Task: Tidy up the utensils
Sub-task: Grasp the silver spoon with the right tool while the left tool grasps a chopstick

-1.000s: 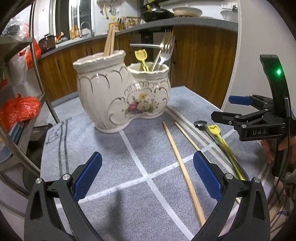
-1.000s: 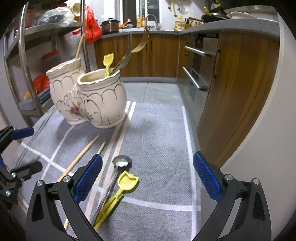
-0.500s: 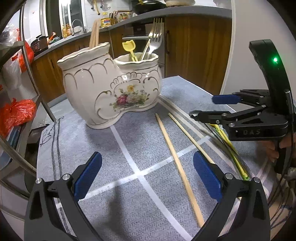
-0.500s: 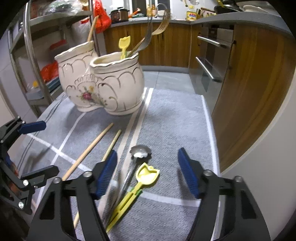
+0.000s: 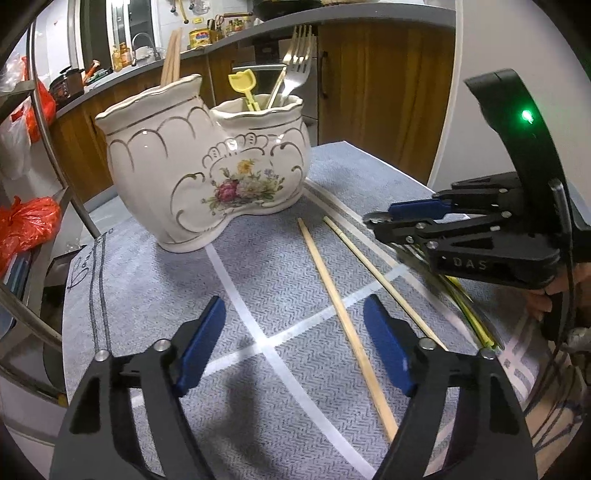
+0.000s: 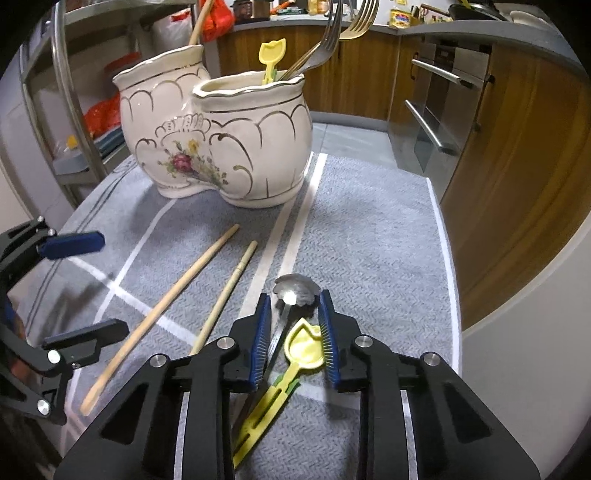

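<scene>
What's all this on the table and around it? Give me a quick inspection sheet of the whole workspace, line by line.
Surface: grey cloth with white stripes covers the table.
Job's things: ceramic holder, two compartments; forks and a yellow utensil stand in one, chopsticks in the other. Lying on the cloth: two loose chopsticks, a metal spoon, a yellow tulip spoon.
Clutter: nothing seen on the cloth.
Grippers: right gripper narrowed around both spoons, contact unclear; left gripper open above the cloth.
Cables: thin wires by the hand holding the right gripper.
Surroundings: wooden kitchen cabinets, metal rack, red bags.
</scene>
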Motion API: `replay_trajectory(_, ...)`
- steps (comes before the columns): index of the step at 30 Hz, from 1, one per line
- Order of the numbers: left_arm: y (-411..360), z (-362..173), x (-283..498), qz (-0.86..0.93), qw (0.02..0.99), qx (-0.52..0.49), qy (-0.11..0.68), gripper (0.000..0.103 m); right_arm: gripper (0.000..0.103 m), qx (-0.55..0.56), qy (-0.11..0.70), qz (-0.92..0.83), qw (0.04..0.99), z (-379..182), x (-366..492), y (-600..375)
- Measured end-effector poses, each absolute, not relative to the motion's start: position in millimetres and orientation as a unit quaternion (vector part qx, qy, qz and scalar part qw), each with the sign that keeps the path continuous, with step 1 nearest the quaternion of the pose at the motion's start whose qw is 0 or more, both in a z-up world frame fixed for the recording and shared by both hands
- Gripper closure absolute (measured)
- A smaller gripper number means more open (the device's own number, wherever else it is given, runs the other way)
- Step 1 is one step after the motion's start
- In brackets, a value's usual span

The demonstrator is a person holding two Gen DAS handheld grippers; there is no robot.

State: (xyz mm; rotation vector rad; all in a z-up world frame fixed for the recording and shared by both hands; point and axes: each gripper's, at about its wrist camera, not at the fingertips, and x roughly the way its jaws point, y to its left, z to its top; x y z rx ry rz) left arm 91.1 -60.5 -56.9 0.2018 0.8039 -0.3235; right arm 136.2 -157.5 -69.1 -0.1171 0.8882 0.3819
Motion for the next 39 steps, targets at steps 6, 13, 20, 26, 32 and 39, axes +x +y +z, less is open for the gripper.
replay_trajectory(6,-62,-59,92,-0.160,0.899,0.102,0.396,0.032,0.077,-0.056,0.431,0.183,0.882,-68,146,-153)
replay_trajectory(13,-65,-62,95,-0.163,0.894,0.101,0.405,0.037,0.082,-0.049,0.435,0.183,0.880,-66,146,-151)
replay_trajectory(20,-70,-67,98,-0.169,0.888,0.110,0.413,0.044,0.082,-0.052,0.438,0.188,0.877,-67,146,-148)
replay_trajectory(26,-77,-71,104,-0.183,0.879,0.111,0.427,0.060,0.096,-0.041,0.437,0.194,0.877,-68,147,-148)
replay_trajectory(32,-76,-72,110,-0.181,0.880,0.105,0.427,0.096,0.099,-0.029,0.414,0.200,0.887,-57,142,-153)
replay_trajectory(39,-59,-71,112,-0.184,0.881,0.089,0.426,0.097,0.099,-0.023,0.351,0.207,0.913,-32,124,-163)
